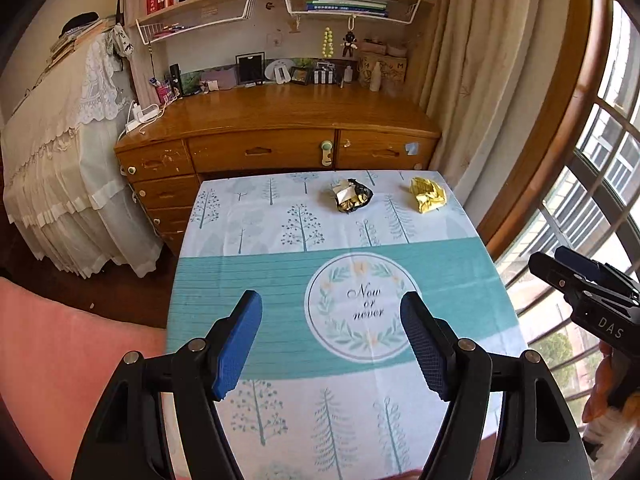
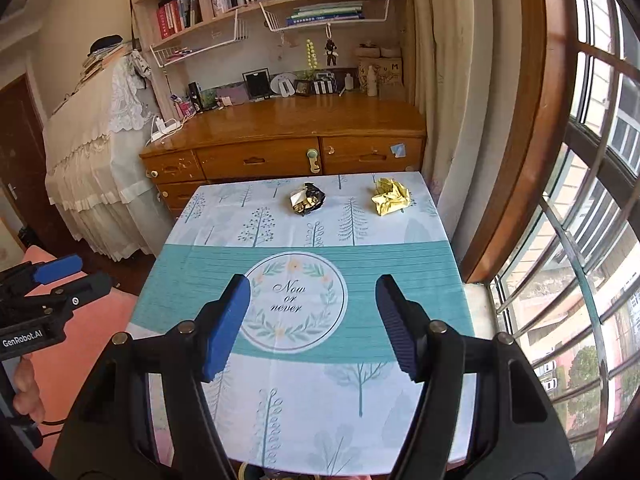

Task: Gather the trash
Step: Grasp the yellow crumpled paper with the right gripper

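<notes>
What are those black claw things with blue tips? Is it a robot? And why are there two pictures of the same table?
No robot here: a person holds a grabbing tool in each hand. Each tool has a camera looking along its jaws, so one picture comes from the left gripper and one from the right gripper. Each camera also sees the other tool at the picture's edge. Both look down at a table with a tree-patterned cloth. At its far end lie two bits of trash: a black and gold wrapper and a crumpled yellow wrapper. Both jaws are open and hold nothing.
</notes>
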A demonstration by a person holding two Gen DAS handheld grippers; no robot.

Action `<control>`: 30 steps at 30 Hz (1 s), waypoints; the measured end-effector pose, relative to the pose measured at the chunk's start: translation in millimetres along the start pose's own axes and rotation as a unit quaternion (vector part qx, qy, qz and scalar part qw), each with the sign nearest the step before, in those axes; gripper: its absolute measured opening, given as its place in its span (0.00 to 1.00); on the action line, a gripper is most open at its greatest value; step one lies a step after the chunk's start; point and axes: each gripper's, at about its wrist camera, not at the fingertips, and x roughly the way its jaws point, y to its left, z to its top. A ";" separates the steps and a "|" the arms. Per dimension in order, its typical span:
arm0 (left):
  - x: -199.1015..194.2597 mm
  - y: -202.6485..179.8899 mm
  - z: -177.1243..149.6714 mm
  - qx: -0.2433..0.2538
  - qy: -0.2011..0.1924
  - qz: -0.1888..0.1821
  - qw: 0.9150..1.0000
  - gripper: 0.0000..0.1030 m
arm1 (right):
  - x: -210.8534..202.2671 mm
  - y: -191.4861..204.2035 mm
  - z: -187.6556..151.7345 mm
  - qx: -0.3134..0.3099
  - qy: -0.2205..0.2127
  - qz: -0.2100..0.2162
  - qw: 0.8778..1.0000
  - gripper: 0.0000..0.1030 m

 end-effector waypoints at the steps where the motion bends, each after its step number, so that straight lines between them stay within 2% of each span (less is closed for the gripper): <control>1: 20.1 -6.7 18.5 -0.004 0.010 0.001 1.000 0.71 | 22.6 -17.1 14.9 0.010 0.014 0.005 1.000 0.61; 4: 80.7 -31.9 66.7 -0.001 0.031 0.002 1.000 0.71 | 89.0 -69.6 56.9 0.037 0.045 0.025 0.998 0.61; 8: 162.7 -66.1 116.9 0.022 0.053 0.021 0.998 0.71 | 181.9 -126.0 98.8 0.043 0.079 0.025 0.996 0.61; 14: 287.1 -92.8 161.6 0.025 0.109 0.029 0.993 0.71 | 310.3 -188.1 136.8 0.085 0.119 0.025 0.989 0.61; 18: 350.8 -94.2 174.4 0.014 0.133 0.033 0.990 0.71 | 373.2 -207.8 150.7 0.089 0.130 0.011 0.987 0.61; 22: 401.5 -91.7 180.9 -0.004 0.154 0.042 0.987 0.71 | 413.9 -210.3 151.2 0.092 0.141 0.004 0.986 0.61; 30: 459.1 -72.6 182.8 -0.032 0.180 0.056 0.982 0.71 | 476.2 -219.7 142.1 0.100 0.171 -0.006 0.980 0.61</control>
